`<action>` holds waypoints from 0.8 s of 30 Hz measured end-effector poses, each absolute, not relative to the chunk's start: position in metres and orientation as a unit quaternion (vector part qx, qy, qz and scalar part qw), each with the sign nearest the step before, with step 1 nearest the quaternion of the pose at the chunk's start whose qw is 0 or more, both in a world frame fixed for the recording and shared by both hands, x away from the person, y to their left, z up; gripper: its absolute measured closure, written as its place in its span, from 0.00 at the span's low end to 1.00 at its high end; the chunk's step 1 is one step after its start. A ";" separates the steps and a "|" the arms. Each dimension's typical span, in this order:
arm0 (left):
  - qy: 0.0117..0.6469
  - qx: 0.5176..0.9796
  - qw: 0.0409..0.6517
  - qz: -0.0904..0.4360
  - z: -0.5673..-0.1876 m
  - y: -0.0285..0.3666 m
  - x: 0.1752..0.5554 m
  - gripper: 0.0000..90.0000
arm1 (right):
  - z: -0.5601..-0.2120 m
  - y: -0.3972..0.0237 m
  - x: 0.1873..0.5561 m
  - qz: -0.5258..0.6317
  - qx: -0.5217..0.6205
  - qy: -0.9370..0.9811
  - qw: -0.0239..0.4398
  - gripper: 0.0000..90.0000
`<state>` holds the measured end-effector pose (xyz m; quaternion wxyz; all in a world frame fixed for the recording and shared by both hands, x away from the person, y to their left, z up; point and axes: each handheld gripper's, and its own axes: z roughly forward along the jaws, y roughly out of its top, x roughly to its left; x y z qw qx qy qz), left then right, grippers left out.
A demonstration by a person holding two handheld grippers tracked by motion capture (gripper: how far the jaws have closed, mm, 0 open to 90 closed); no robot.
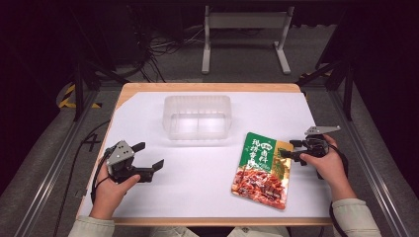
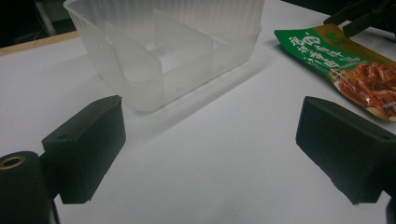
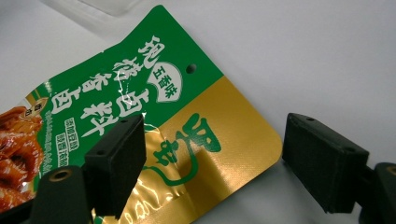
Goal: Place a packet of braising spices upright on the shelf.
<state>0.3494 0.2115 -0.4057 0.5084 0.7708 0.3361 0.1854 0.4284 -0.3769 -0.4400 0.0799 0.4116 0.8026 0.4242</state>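
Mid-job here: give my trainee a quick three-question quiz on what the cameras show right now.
1. True or false: the snack packet lies inside the clear plastic box.
2. Which gripper has its open jaws at a corner of the packet? A) left gripper B) right gripper
3. Fill the gap: seen in the left gripper view, the box is split by a ____ into compartments.

Key
1. False: the packet lies flat on the white table, apart from the box.
2. B: in the right gripper view its jaws sit either side of the packet's gold corner, not closed on it.
3. Divider.
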 end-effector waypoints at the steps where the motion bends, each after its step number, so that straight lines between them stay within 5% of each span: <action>1: 0.335 0.771 0.508 0.188 -0.406 0.212 0.350 0.10 | -0.440 -0.377 0.428 0.424 0.412 0.803 0.076 0.25; 24: 0.337 0.771 0.508 0.186 -0.406 0.212 0.350 0.10 | -0.434 -0.379 0.423 0.452 0.413 0.789 0.052 0.33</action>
